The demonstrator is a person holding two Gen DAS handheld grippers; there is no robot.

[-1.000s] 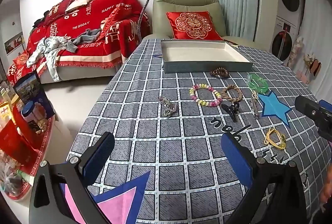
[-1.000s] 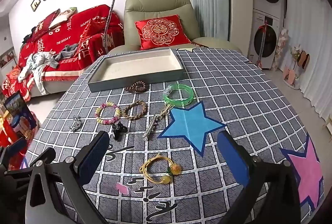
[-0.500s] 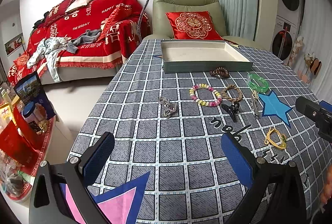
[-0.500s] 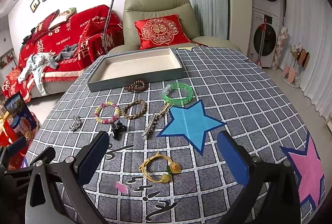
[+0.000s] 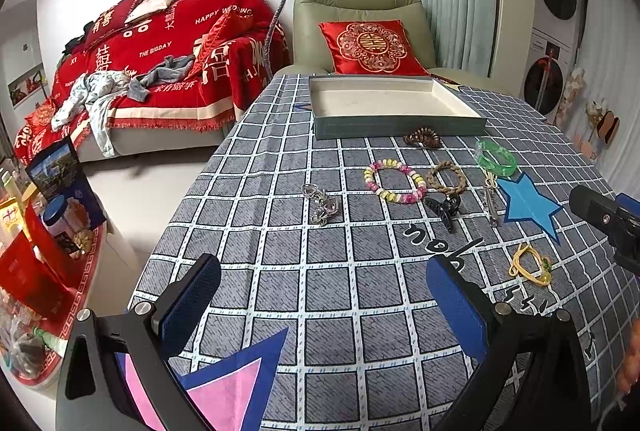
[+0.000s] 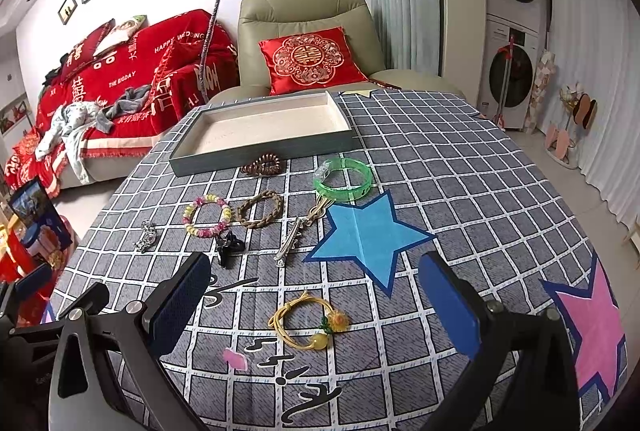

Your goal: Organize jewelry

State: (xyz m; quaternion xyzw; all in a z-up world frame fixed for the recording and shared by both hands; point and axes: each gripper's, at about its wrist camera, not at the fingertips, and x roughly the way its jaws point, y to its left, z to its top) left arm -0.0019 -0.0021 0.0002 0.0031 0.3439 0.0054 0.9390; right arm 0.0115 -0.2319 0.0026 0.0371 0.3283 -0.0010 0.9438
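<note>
An empty grey tray (image 6: 192, 161) with a cream lining stands at the table's far side; it also shows in the left wrist view (image 5: 396, 125). Before it lie a brown coil (image 6: 265, 164), a green bangle (image 6: 344, 180), a pink-yellow bead bracelet (image 6: 207, 215), a braided brown bracelet (image 6: 259, 209), a black claw clip (image 6: 227, 248), a metal hair clip (image 6: 290, 240), a silver piece (image 6: 146, 236) and a yellow cord bracelet (image 6: 306, 321). My right gripper (image 6: 316, 305) is open, above the yellow bracelet. My left gripper (image 5: 324, 305) is open and empty over the near-left cloth.
The table wears a grey checked cloth (image 6: 460, 171) with blue and pink star patches. A green armchair (image 6: 308, 31) with a red cushion stands behind the tray. A red sofa (image 5: 160, 63) is to the left. A low red tray of goods (image 5: 36, 255) sits left of the table.
The right gripper has edged slightly forward, so the yellow bracelet sits a little lower between its fingers. The left gripper has barely moved. Nothing was picked up.
</note>
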